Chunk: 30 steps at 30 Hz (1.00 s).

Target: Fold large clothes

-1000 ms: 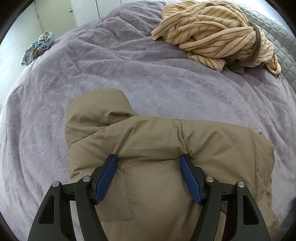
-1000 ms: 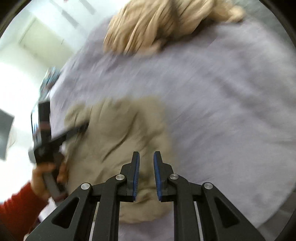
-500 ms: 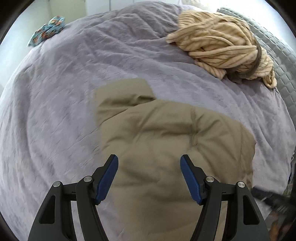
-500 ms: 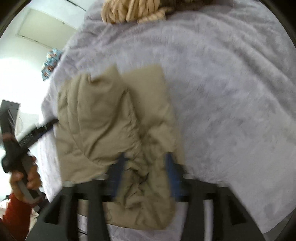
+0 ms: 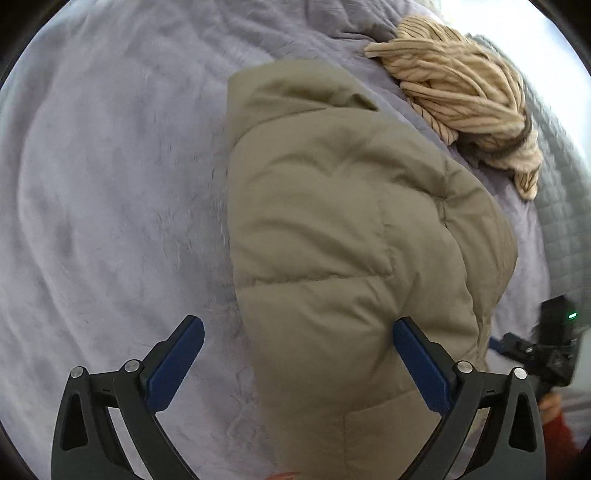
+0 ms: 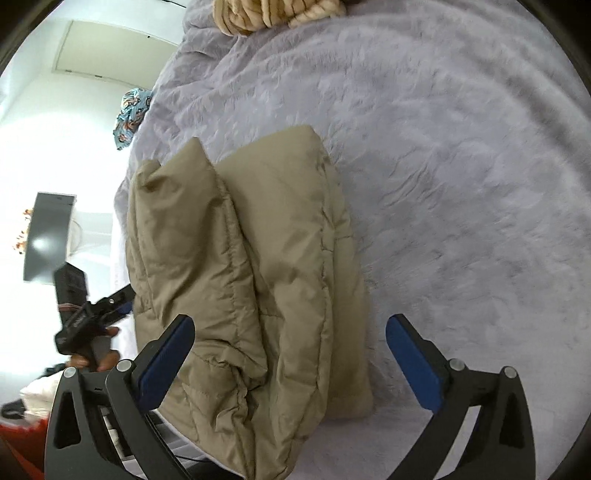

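Note:
A tan puffer jacket lies folded into a thick bundle on the lilac bed cover. It also shows in the right wrist view, stacked in layers near the bed's near edge. My left gripper is open and empty, above the jacket's near left edge. My right gripper is open and empty, over the jacket's near end. The right gripper's body shows at the right edge of the left wrist view; the left one shows in the right wrist view.
A cream striped garment lies heaped at the far right of the bed, also in the right wrist view. A patterned blue cloth lies at the bed's far left edge. A grey quilted mattress edge runs along the right.
My right gripper has opened from shut and come in over the jacket's end. My left gripper has shifted left and nearer, so the jacket now sits right of centre.

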Tool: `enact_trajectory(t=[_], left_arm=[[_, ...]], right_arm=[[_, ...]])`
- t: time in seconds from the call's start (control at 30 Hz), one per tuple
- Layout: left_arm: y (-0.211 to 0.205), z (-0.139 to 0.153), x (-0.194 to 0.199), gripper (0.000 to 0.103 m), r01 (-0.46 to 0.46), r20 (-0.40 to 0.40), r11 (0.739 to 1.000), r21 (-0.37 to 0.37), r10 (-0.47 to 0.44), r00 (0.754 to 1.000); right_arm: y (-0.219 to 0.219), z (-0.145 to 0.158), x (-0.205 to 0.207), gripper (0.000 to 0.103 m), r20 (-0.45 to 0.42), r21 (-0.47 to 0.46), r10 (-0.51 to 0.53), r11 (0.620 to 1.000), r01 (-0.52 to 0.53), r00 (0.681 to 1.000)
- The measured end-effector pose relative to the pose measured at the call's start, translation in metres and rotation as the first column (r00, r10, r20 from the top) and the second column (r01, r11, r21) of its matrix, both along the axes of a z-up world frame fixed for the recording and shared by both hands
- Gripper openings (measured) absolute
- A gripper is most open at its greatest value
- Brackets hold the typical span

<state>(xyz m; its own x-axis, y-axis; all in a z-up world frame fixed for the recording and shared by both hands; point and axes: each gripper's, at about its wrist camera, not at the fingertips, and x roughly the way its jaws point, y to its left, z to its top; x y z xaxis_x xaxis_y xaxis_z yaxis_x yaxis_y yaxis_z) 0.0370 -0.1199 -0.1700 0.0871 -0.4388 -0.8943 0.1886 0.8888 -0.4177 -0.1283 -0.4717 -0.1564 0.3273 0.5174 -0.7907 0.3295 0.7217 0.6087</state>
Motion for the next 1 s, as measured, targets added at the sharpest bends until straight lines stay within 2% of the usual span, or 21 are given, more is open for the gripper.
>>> enact_trajectory(t=[0.1, 0.17, 0.2, 0.23, 0.4, 0.47, 0.53, 0.7, 0.83, 0.93, 1.0], left_arm=[[0.007, -0.007, -0.003, 0.103, -0.006, -0.049, 0.995, -0.101, 0.001, 0.999], [0.011, -0.011, -0.006, 0.103, -0.015, -0.105, 0.975, -0.220, -0.009, 0.994], [0.014, -0.014, -0.008, 0.103, -0.021, -0.139, 0.954, -0.298, -0.022, 0.990], [0.017, -0.017, -0.009, 0.103, -0.025, -0.153, 0.940, -0.341, -0.029, 0.988], [0.015, -0.043, -0.011, 0.103, -0.017, -0.191, 0.946, -0.322, -0.048, 0.980], [0.011, -0.055, -0.009, 0.103, -0.030, -0.217, 0.935, -0.352, -0.050, 0.975], [0.006, -0.061, -0.008, 0.103, -0.014, -0.203, 0.927, -0.376, -0.068, 0.977], [-0.001, -0.073, -0.002, 0.103, -0.018, -0.210, 0.909, -0.417, -0.077, 0.975], [-0.012, -0.080, 0.002, 0.103, -0.038, -0.221, 0.899, -0.436, -0.066, 0.973], [-0.016, -0.078, 0.002, 0.103, -0.049, -0.222, 0.908, -0.417, -0.049, 0.974], [-0.015, -0.073, 0.000, 0.102, -0.052, -0.216, 0.915, -0.399, -0.039, 0.976]], right_arm=[[-0.002, -0.016, 0.009, 0.103, -0.017, 0.065, 0.007, 0.998, -0.006, 1.000], [-0.002, -0.023, 0.015, 0.103, -0.020, 0.104, 0.019, 0.994, -0.017, 1.000], [-0.001, -0.027, 0.020, 0.103, -0.019, 0.126, 0.031, 0.992, -0.029, 0.999], [-0.001, -0.030, 0.022, 0.103, -0.018, 0.137, 0.039, 0.990, -0.036, 0.999], [0.004, -0.057, 0.046, 0.103, -0.035, 0.190, 0.088, 0.978, -0.080, 0.995], [0.006, -0.070, 0.054, 0.103, -0.051, 0.223, 0.096, 0.971, -0.083, 0.994], [0.010, -0.085, 0.066, 0.103, -0.069, 0.261, 0.097, 0.962, -0.076, 0.993], [0.017, -0.097, 0.085, 0.103, -0.047, 0.344, 0.112, 0.935, -0.090, 0.993], [0.023, -0.103, 0.094, 0.103, -0.073, 0.340, 0.105, 0.937, -0.074, 0.992], [0.025, -0.104, 0.093, 0.102, -0.100, 0.337, 0.057, 0.941, -0.020, 0.993], [0.028, -0.101, 0.092, 0.099, -0.111, 0.325, 0.044, 0.946, -0.005, 0.993]])
